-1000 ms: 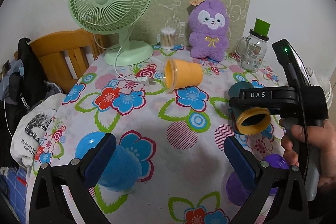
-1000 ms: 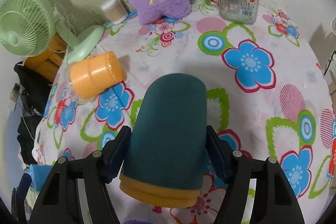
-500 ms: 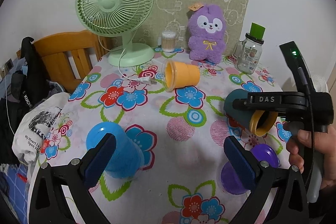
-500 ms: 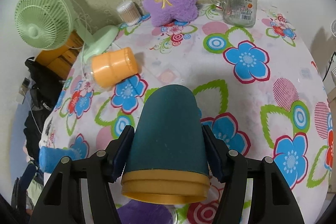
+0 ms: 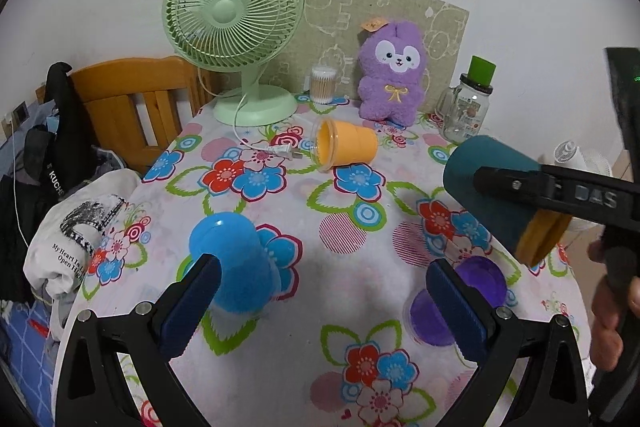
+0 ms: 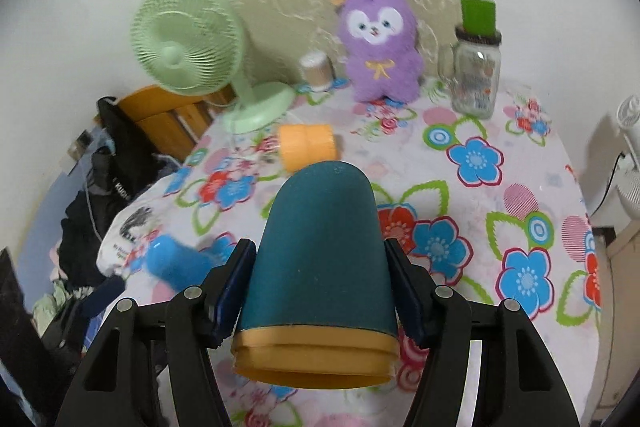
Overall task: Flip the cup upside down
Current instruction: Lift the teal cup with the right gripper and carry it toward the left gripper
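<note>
Clamped between the padded fingers of the right gripper (image 6: 320, 291): a teal cup (image 6: 320, 251) with a mustard-yellow rim band, pads pressing its flanks just above that band, probably so the widest part cannot slip through; closed base pointing away from the fingers and tilted up, open mouth back toward the handle; held clear of the flowered tablecloth (image 6: 520, 187), so judged mid-rotation, not yet mouth-down. Seen from the left wrist camera as well: same cup lying slantwise in the air off to the right of the left fingers, mouth lower than base.

Left gripper (image 5: 322, 301) idle above the cloth, fingers wide apart, gripping nothing; likely kept low and back to leave the turn unobstructed. Just beyond its left finger, a blue cup (image 5: 236, 267) standing mouth-down, seemingly finished with; just beyond its right finger, a purple cup (image 5: 460, 295) low on the cloth, attitude hard to tell.

Farther ahead of both pairs of fingers, an orange cup (image 5: 346, 147) on its side, mouth toward the white plug (image 5: 280, 151) and cord; probably awaiting its turn.

At the far edge, out of the working space: green desk fan (image 5: 234, 27), jar of cotton swabs (image 5: 324, 85), purple plush toy (image 5: 394, 75), glass mug jar with green lid (image 5: 466, 107). Wooden chair (image 5: 128, 99) beyond the table's left side.
</note>
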Action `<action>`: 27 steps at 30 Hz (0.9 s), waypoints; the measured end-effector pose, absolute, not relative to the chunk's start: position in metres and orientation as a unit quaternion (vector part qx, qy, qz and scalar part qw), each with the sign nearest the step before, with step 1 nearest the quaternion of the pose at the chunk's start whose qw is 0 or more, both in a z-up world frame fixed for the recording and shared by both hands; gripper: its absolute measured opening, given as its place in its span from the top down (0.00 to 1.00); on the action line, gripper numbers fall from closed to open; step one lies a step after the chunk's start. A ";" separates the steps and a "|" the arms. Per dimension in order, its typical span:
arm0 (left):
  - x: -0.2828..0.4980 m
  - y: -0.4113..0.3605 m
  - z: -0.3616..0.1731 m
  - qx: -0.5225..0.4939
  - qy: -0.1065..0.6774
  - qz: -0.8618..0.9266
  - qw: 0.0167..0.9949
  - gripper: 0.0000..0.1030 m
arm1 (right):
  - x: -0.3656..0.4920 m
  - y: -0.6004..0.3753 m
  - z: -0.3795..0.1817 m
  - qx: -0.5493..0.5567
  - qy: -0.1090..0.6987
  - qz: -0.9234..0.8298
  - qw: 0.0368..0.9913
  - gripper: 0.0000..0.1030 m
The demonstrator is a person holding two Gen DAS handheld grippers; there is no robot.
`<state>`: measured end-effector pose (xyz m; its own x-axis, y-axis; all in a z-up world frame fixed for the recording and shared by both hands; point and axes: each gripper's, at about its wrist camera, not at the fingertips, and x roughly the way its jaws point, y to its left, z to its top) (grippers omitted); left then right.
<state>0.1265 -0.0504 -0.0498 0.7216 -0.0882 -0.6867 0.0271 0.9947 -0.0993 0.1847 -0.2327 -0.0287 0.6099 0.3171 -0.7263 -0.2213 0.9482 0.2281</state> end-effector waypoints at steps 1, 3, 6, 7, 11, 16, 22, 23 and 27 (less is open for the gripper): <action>0.122 -0.049 -0.049 -0.043 0.371 -0.032 0.927 0.00 | 0.175 -0.229 -0.025 0.052 0.412 0.155 0.896 0.36; 0.113 -0.047 -0.047 -0.048 0.369 -0.033 0.928 0.00 | 0.161 -0.223 -0.022 0.046 0.409 0.161 0.897 0.36; 0.096 -0.042 -0.045 -0.054 0.367 -0.033 0.928 0.00 | 0.138 -0.214 -0.020 0.034 0.406 0.168 0.897 0.36; 0.090 -0.040 -0.046 -0.054 0.369 -0.033 0.927 0.00 | 0.132 -0.211 -0.022 0.029 0.407 0.169 0.897 0.36; 0.070 -0.035 -0.053 -0.054 0.378 -0.029 0.924 0.00 | 0.111 -0.202 -0.033 0.022 0.417 0.179 0.891 0.36; 0.053 -0.027 -0.067 -0.056 0.395 -0.022 0.917 0.00 | 0.093 -0.193 -0.052 0.022 0.432 0.189 0.881 0.36; 0.041 -0.020 -0.080 -0.058 0.410 -0.015 0.910 0.00 | 0.082 -0.189 -0.073 0.025 0.449 0.193 0.872 0.36; 0.038 -0.019 -0.082 -0.058 0.413 -0.014 0.909 0.00 | 0.080 -0.190 -0.076 0.026 0.451 0.193 0.871 0.36; 0.031 -0.017 -0.092 -0.058 0.424 -0.013 0.904 0.00 | 0.074 -0.189 -0.090 0.029 0.462 0.196 0.864 0.36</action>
